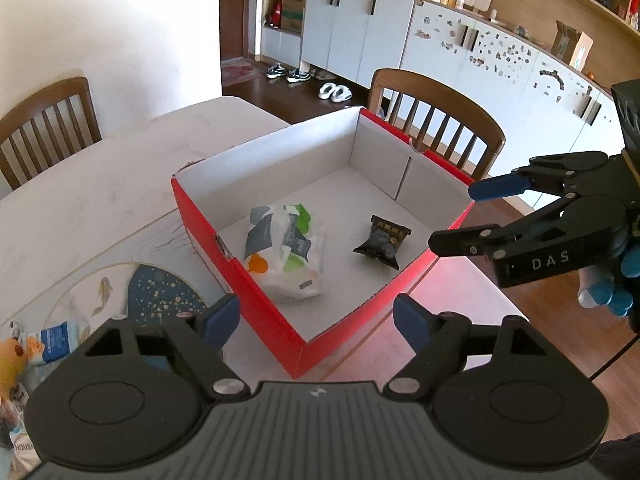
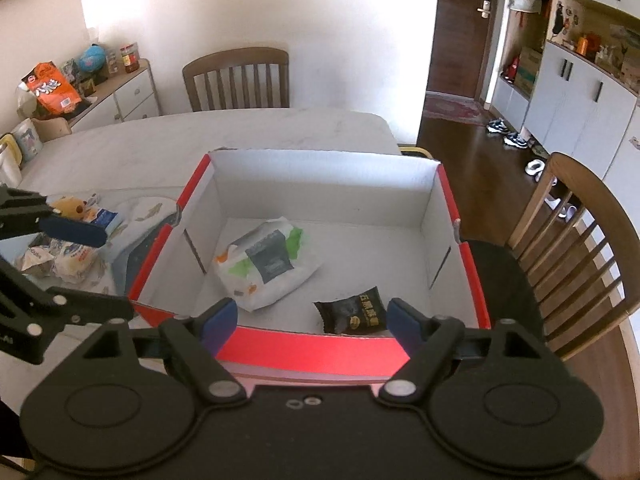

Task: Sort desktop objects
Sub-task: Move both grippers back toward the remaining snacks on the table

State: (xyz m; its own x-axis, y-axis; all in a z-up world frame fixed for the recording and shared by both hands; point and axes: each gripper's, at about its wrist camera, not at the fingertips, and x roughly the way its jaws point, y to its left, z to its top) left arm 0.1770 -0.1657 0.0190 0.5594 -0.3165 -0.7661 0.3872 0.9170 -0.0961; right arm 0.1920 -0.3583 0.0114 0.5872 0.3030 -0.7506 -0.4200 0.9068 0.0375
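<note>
Lying on the white floor of the red-walled cardboard box (image 2: 316,350), the white wipes pack (image 2: 267,267) and the small black snack packet (image 2: 352,314) are sitting apart, with bare floor behind them. The left tool (image 1: 316,316) is hovering released over the box's near corner, gripping nothing. The right tool (image 2: 310,318) is hanging spread and empty above the near wall, while more packets (image 2: 74,258) are resting on the bench (image 2: 240,128) left of the box.

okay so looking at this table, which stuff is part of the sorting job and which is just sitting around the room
Job: red box; white packet and black packet inside it; packets and plush toy left of the box.

Just around: chairs, shoes, cabinets.
</note>
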